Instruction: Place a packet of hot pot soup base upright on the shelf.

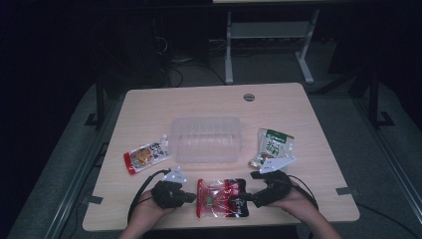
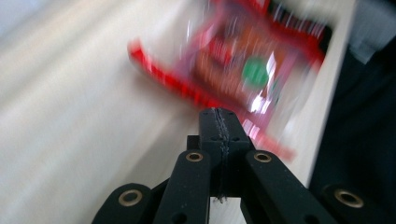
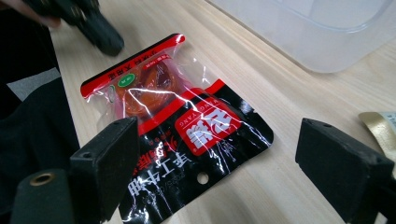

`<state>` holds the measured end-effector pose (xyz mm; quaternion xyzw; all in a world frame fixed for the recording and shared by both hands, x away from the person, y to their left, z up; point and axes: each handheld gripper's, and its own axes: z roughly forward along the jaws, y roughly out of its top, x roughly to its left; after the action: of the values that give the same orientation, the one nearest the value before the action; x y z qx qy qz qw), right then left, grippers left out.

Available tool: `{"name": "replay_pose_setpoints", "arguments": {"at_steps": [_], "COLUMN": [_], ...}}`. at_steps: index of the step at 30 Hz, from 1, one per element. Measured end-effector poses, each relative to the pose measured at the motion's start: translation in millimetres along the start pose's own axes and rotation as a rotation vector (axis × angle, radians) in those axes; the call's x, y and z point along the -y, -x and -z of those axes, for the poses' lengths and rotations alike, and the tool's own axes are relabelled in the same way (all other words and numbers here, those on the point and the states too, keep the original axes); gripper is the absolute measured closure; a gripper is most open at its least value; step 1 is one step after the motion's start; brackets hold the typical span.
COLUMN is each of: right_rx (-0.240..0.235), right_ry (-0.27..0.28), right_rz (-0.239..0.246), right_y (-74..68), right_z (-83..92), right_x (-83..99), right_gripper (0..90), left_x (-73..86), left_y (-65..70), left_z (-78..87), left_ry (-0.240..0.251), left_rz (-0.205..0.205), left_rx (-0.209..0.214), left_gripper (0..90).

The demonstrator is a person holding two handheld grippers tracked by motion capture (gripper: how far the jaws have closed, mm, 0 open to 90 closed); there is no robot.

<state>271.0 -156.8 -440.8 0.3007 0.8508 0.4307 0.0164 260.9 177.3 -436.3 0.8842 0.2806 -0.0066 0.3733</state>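
A red and black snack packet (image 1: 222, 197) lies flat near the table's front edge, between my two grippers. My left gripper (image 1: 191, 197) sits just left of it, jaws pressed together with nothing in them; in the left gripper view the shut tips (image 2: 219, 116) point at the blurred packet (image 2: 233, 65). My right gripper (image 1: 247, 196) is at the packet's right end. In the right gripper view its jaws (image 3: 219, 140) stand wide apart over the packet's black end (image 3: 187, 135), pads clear of it. The left gripper (image 3: 100, 30) shows beyond the packet's red end.
A clear plastic container (image 1: 205, 139) stands mid-table, its corner close ahead (image 3: 317, 28). A red and white packet (image 1: 146, 157) lies to its left, a green and white packet (image 1: 274, 145) to its right. The table's front edge (image 1: 219, 225) is right behind the hands.
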Motion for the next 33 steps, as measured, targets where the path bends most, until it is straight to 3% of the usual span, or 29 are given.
{"name": "replay_pose_setpoints", "arguments": {"at_steps": [2, 5, 7, 14, 18, 32, 33], "right_rx": [0.005, 0.009, 0.013, 0.007, -0.010, -0.143, -0.182], "right_ry": [-0.003, -0.008, -0.003, 0.000, -0.002, -0.095, -0.103], "right_rz": [-0.001, -0.003, -0.008, -0.018, -0.021, -0.068, -0.084], "right_y": [1.3, 3.5, 3.9, 4.1, 2.3, -4.9, -5.0], "right_z": [0.2, -0.2, 1.3, 3.7, 2.9, -17.2, -21.2], "right_x": [0.8, 1.7, 2.1, 3.1, 2.6, 5.6, 5.5], "right_gripper": [13.2, 13.3, 13.3, 13.2, 13.1, 13.1, 13.4], "left_x": [-5.4, -8.4, -7.3, -2.3, -1.7, -2.0, -2.1], "left_y": [0.9, 4.1, 5.1, 2.5, 1.6, 2.8, 2.9], "left_z": [-2.3, -16.0, -26.5, -29.4, -30.5, -30.8, -30.8], "left_ry": [0.018, -0.019, -0.084, -0.085, -0.092, -0.095, -0.095], "left_rz": [-0.018, -0.041, -0.072, -0.030, -0.038, -0.039, -0.039], "left_rx": [0.011, 0.011, -0.009, -0.019, -0.018, -0.023, -0.025], "left_gripper": [89.6, 89.6, 89.6, 89.7, 89.7, 89.8, 89.8]}}
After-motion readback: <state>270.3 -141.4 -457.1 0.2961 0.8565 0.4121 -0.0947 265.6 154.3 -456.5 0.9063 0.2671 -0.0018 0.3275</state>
